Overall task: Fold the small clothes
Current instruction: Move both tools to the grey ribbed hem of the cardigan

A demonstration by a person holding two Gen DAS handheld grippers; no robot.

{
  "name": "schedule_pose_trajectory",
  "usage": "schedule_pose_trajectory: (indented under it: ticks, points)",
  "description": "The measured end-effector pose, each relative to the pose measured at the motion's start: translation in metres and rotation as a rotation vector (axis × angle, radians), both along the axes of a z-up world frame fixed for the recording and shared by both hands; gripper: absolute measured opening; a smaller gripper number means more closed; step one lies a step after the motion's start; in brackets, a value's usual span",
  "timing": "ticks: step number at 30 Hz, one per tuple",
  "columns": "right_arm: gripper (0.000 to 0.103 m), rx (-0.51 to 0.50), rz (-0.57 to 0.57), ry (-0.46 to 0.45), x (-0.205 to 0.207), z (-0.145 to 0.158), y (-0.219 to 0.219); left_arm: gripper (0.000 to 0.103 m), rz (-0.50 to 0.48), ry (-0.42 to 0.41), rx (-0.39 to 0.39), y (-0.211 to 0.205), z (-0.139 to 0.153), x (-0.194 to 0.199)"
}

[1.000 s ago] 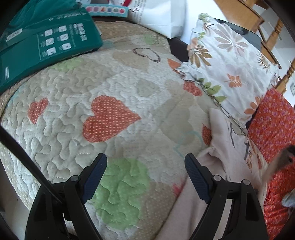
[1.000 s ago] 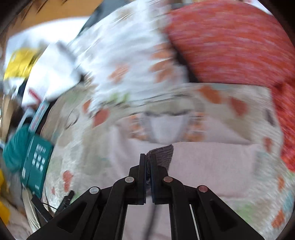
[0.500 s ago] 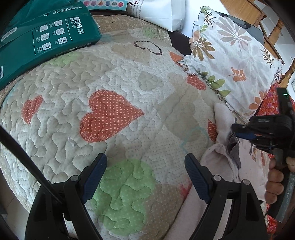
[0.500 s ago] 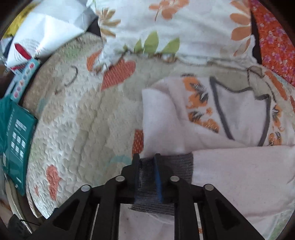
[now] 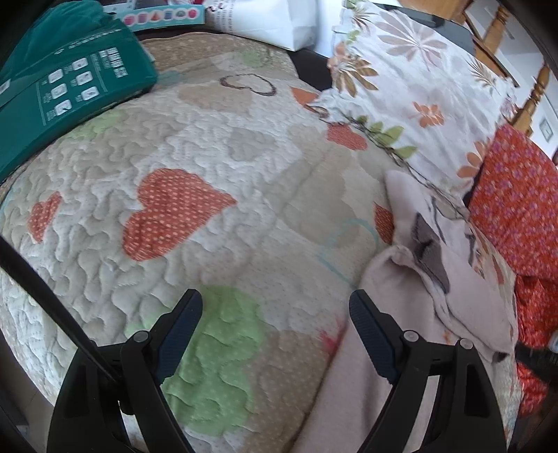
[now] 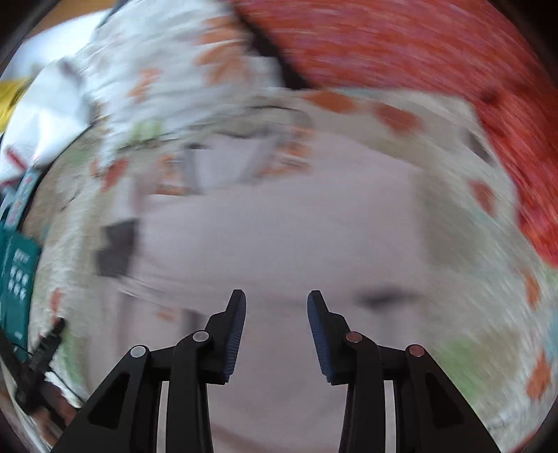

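Note:
A pale pink small garment with a grey cuff and an orange-and-grey print lies partly folded on the quilt at the right of the left wrist view. My left gripper is open and empty above the quilt, just left of the garment. In the blurred right wrist view the same garment fills the middle, with its grey cuff at the left. My right gripper is open and empty above the pink cloth.
A heart-patterned quilt covers the bed. A floral pillow and a red patterned cushion lie at the far right. A green box sits at the back left, and a white bag behind it.
My right gripper has let go of the grey cuff, opened, and pulled back out of the left wrist view. The cuff now lies on the folded garment. My left gripper stays open.

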State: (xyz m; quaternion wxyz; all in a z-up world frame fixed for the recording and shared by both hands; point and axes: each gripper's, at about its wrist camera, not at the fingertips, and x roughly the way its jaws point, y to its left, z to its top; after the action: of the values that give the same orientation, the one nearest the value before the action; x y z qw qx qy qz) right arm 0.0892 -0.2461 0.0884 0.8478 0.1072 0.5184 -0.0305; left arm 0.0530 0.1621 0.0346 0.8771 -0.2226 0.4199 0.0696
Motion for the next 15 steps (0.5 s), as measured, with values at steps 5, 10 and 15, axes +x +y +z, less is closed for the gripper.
schedule_pose_trajectory:
  ticks: [5,10,15]
  points:
    - [0.04,0.106,-0.2,0.018,-0.069,-0.024,-0.09,0.084,-0.077,-0.001,-0.012,-0.016,0.003,-0.005]
    - [0.041,0.227,-0.262,0.016,-0.123,-0.059,-0.121,0.074,-0.116,0.031,-0.102,-0.017,-0.005,-0.017]
    - [0.053,0.316,-0.229,-0.06,-0.153,-0.071,-0.111,0.059,-0.15,0.088,-0.125,-0.018,-0.013,-0.035]
